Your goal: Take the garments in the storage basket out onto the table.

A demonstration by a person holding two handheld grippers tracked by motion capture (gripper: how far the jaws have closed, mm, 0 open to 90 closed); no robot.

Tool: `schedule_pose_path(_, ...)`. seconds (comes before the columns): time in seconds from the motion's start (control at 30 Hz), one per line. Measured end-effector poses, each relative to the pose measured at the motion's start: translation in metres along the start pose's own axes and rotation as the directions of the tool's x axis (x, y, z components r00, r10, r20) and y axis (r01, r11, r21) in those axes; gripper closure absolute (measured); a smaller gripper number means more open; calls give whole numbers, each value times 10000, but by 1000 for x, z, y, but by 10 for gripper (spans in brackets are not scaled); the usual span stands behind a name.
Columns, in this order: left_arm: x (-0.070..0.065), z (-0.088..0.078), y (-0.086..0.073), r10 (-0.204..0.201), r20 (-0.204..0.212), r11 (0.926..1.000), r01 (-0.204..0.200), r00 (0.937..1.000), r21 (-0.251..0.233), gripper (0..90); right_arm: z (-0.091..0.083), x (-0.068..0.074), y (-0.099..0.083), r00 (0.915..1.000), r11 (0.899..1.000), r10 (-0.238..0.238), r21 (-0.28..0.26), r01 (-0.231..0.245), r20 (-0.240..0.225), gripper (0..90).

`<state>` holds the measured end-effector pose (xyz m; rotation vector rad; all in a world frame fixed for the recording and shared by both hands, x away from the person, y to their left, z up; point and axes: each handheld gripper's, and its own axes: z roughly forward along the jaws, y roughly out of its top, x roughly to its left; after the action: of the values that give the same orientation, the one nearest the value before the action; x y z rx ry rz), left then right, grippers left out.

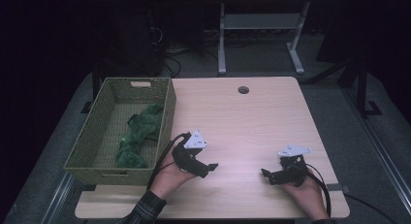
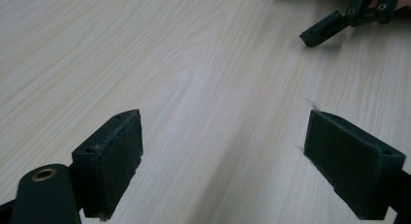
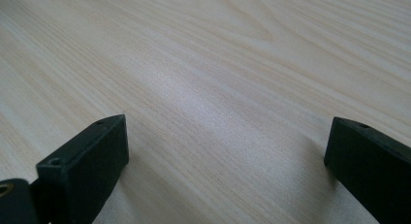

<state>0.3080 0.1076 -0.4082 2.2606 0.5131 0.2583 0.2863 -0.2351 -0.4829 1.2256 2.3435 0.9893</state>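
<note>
On the wooden table [image 1: 252, 117], I see both grippers — left gripper [image 1: 209, 168], right gripper [image 1: 266, 175] — jaws wide apart, holding nothing; green cloth [image 1: 138, 134] lies in the wicker basket [image 1: 87, 141].

Bare table [image 1: 252, 122] between tools; basket [image 1: 167, 117] at left.

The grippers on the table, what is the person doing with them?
A person holds a left gripper and a right gripper low over a wooden table, both open and holding nothing. The two point toward each other. A green cloth lies inside a woven basket at the table's left edge, beside the left gripper.
</note>
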Motion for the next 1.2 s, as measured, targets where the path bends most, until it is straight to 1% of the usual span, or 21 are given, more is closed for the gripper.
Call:
schedule_pose_path(0.1, 1, -4, 5, 79, -9, 10000, -79, 10000, -26, 132, 0, 0, 0, 10000, 10000, -1, 0, 1, 0, 15)
schedule_pose_path(0.13, 1, -5, 6, 20, 6, 10000, -20, 10000, -37, 132, 0, 0, 0, 10000, 10000, -2, 0, 2, 0, 15)
schedule_pose_path(0.2, 1, -7, 8, 47, 18, 10000, -47, 10000, -61, 132, 0, 0, 0, 10000, 10000, 0, -1, 0, 0, 15)
schedule_pose_path(0.43, 5, -20, 23, 111, 46, 9994, -109, 9999, -324, 133, 0, 0, 0, 10000, 10000, 0, -2, 0, 0, 15)
schedule_pose_path(0.5, 6, -22, 26, 120, 42, 9990, -118, 9999, -437, 133, 0, 0, 0, 10000, 10000, 0, -2, 0, 0, 15)
schedule_pose_path(0.6, 7, -24, 28, 138, 67, 9989, -135, 9999, -452, 133, 0, 0, 0, 10000, 10000, 0, -2, 0, 0, 15)
schedule_pose_path(0.67, 8, -28, 32, 169, 52, 9986, -167, 9998, -507, 133, 0, 0, 0, 10000, 10000, -1, -3, 1, 0, 15)
schedule_pose_path(0.8, 12, -33, 37, 141, -26, 9981, -143, 9999, -608, 137, 0, 0, 0, 10000, 10000, 0, -2, 0, 1, 15)
schedule_pose_path(0.83, 14, -36, 41, 47, -54, 9975, -50, 10000, -709, 137, 0, 0, 0, 10000, 10000, 2, -3, -2, -1, 15)
schedule_pose_path(0.9, 16, -38, 42, 92, -91, 9976, -98, 9999, -682, 137, 0, 0, 0, 10000, 10000, 0, 0, 0, 0, 15)
schedule_pose_path(1.0, 21, -40, 45, -35, -110, 9973, 27, 9999, -729, 137, 0, 0, 0, 10000, 10000, 1, -1, -1, -1, 15)
schedule_pose_path(1.07, 25, -44, 47, -21, -119, 9978, 13, 9999, -661, 138, 0, 0, 0, 10000, 10000, 4, 2, -4, -2, 15)
schedule_pose_path(1.17, 29, -46, 49, 41, -142, 9984, -49, 9999, -565, 138, 0, 0, 0, 10000, 10000, 3, 1, -3, -1, 15)
schedule_pose_path(1.2, 30, -48, 49, 4, -134, 9984, -12, 9999, -565, 139, 0, 0, 0, 10000, 10000, 2, -1, -2, -1, 15)
